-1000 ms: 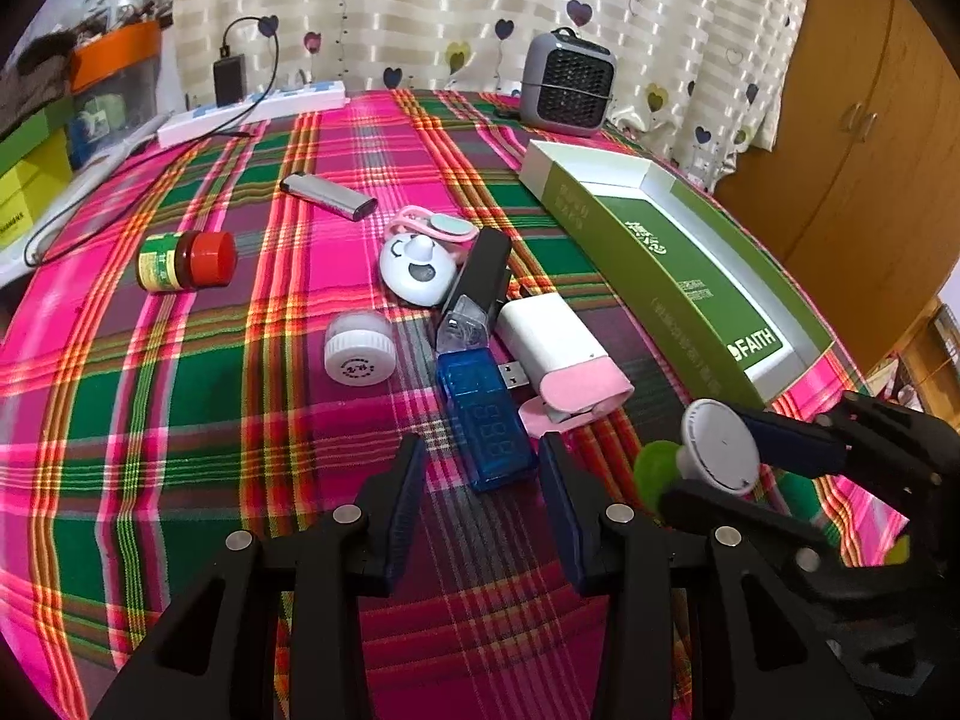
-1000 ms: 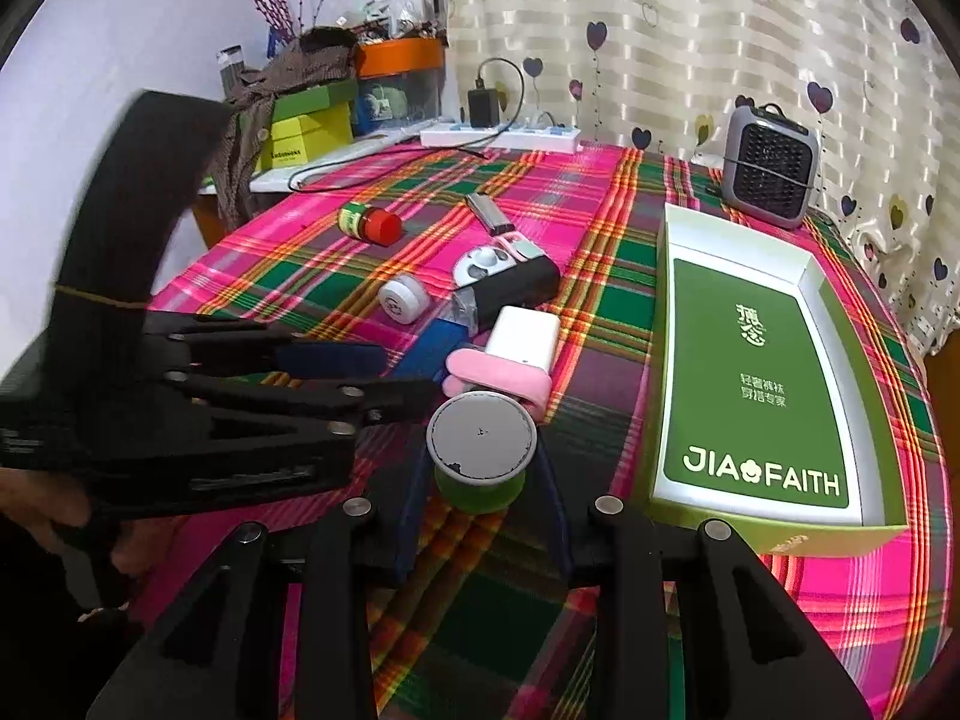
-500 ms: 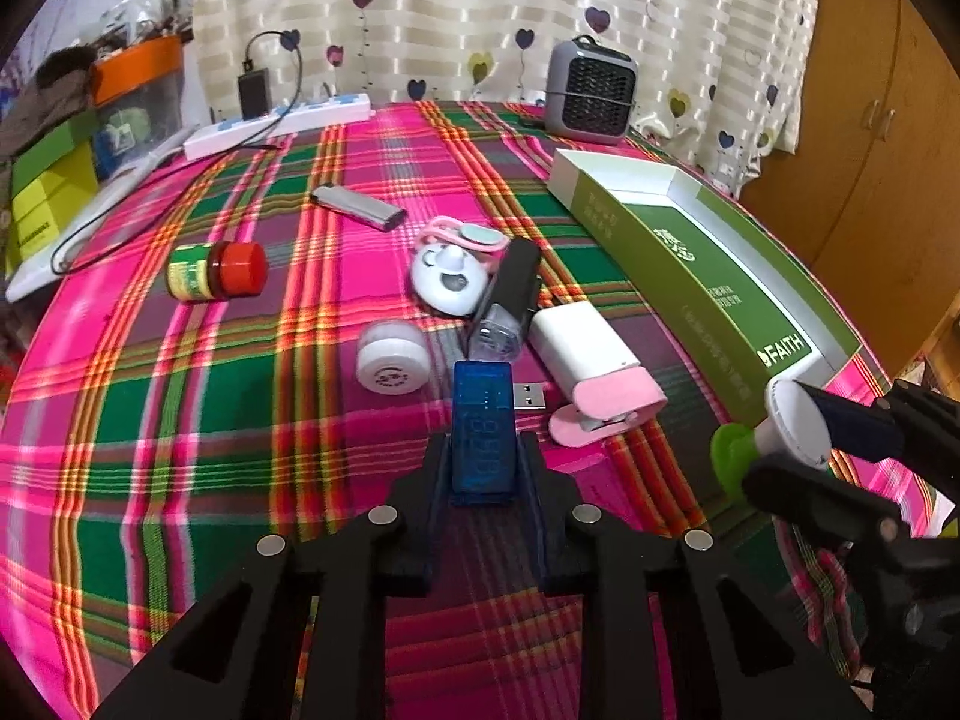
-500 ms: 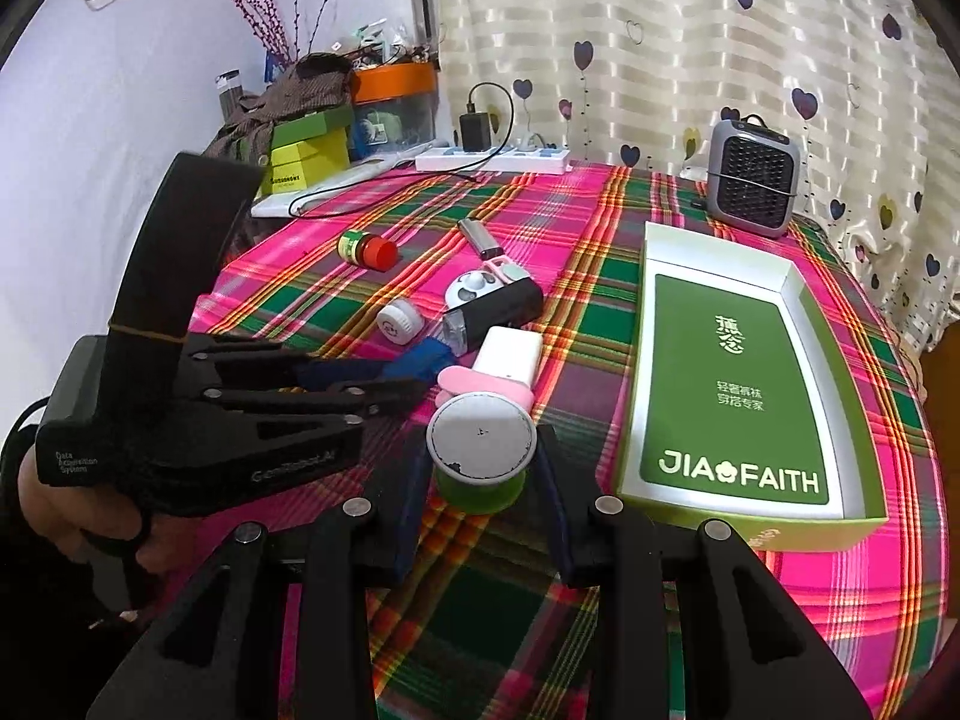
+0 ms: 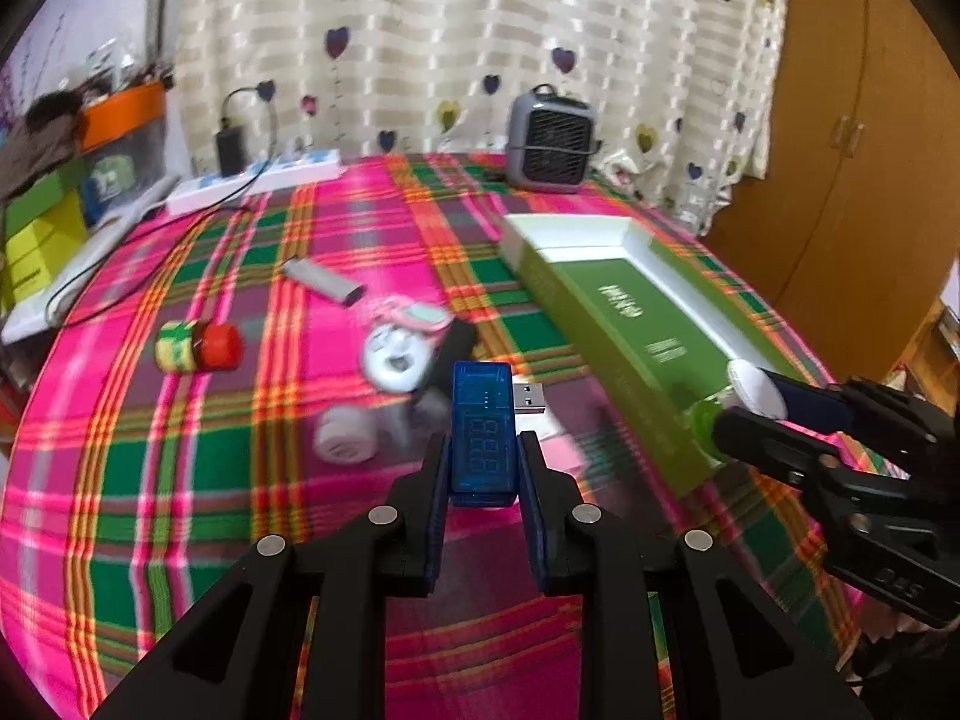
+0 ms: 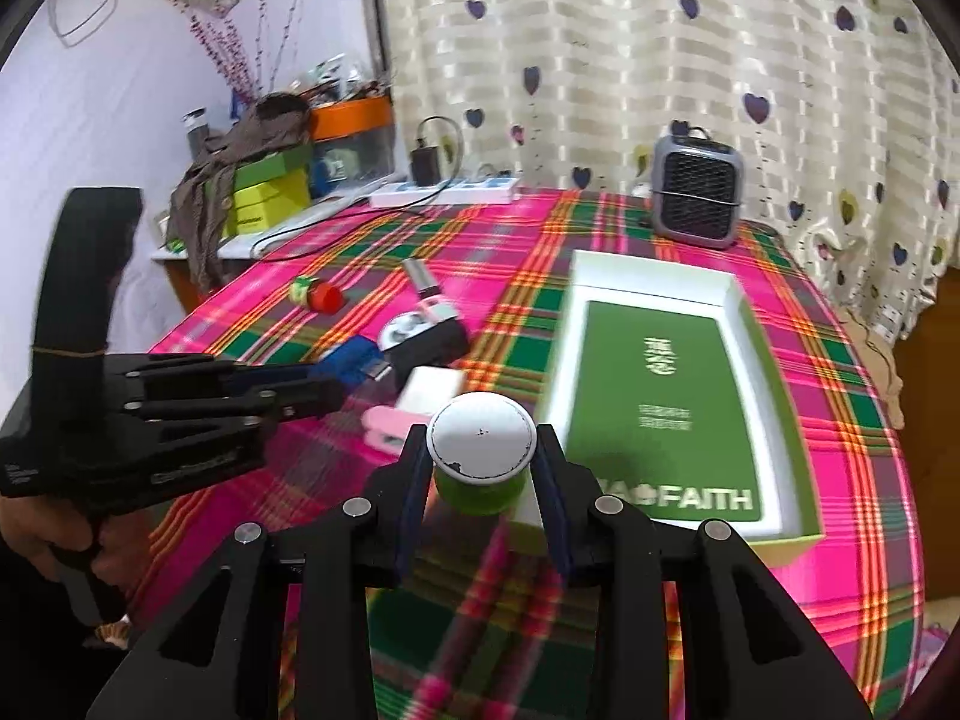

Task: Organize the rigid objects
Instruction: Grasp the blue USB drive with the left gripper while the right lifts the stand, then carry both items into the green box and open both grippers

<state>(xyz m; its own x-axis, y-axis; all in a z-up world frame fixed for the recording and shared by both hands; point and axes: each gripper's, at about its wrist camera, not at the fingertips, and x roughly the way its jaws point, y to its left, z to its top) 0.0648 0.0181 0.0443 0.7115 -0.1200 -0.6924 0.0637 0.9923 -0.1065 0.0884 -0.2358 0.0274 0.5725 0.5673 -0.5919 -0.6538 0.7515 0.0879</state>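
Left wrist view: the left gripper is clamped on the translucent blue USB tester stick, jaws pressing both its sides, lifted above the pink-and-green plaid tablecloth. Beyond it lie a small white round jar, a red-capped yellow bottle and a silver flash drive, all blurred. Off to the right sits the long green open box. Right wrist view: the right gripper grips a green round jar with a white lid, held at the near left corner of that box. The stick shows at left; a white-and-pink charger rests just behind the jar.
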